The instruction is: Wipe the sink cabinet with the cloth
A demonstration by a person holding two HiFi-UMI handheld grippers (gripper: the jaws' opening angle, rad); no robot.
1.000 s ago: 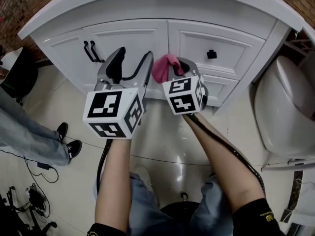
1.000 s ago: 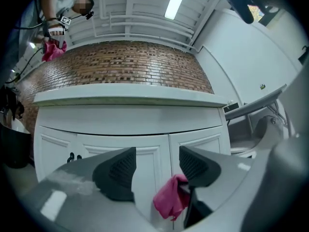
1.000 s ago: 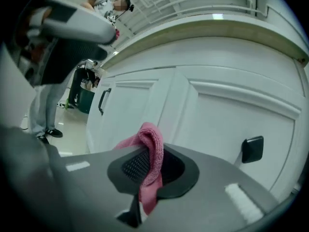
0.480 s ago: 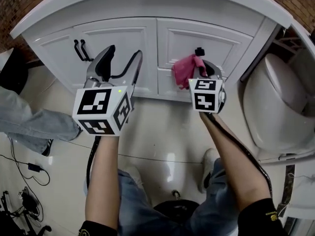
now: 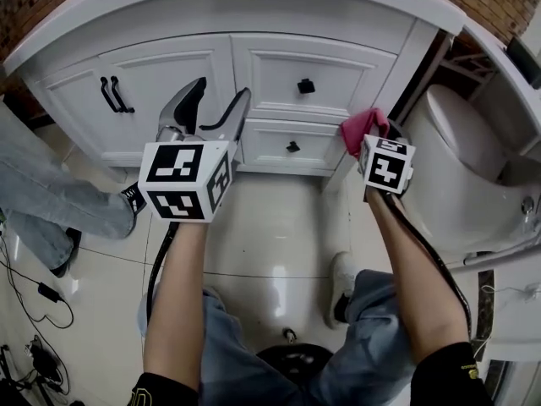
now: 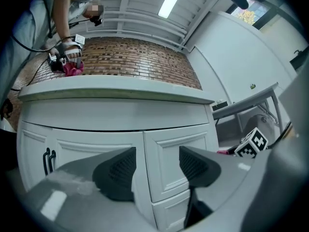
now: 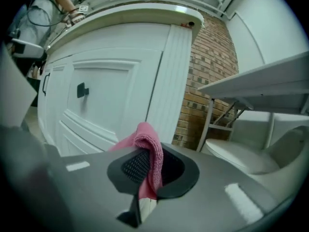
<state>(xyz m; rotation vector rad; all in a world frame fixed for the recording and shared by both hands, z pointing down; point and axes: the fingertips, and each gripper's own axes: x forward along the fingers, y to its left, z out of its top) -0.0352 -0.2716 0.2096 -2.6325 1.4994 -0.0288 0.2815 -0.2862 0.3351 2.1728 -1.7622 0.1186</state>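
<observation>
The white sink cabinet (image 5: 279,66) stands in front of me, with doors at the left and two drawers with black knobs at the right. My right gripper (image 5: 365,135) is shut on a pink cloth (image 5: 363,127) at the cabinet's lower right corner post; the same pink cloth (image 7: 148,151) is pinched between its jaws, close to the fluted corner post (image 7: 169,76). My left gripper (image 5: 215,101) is open and holds nothing, hovering in front of the cabinet's middle; the left gripper (image 6: 155,170) frames a door panel (image 6: 166,161).
A white toilet (image 5: 469,176) sits right of the cabinet, close to my right gripper. A person's legs and dark shoes (image 5: 63,210) stand at the left. Cables (image 5: 34,345) lie on the tiled floor at bottom left. Another person (image 6: 67,37) leans over the countertop.
My right gripper has carried the pink cloth rightward along the cabinet front, from the middle drawers to the right corner post. The view has shifted right; the left gripper stays open.
</observation>
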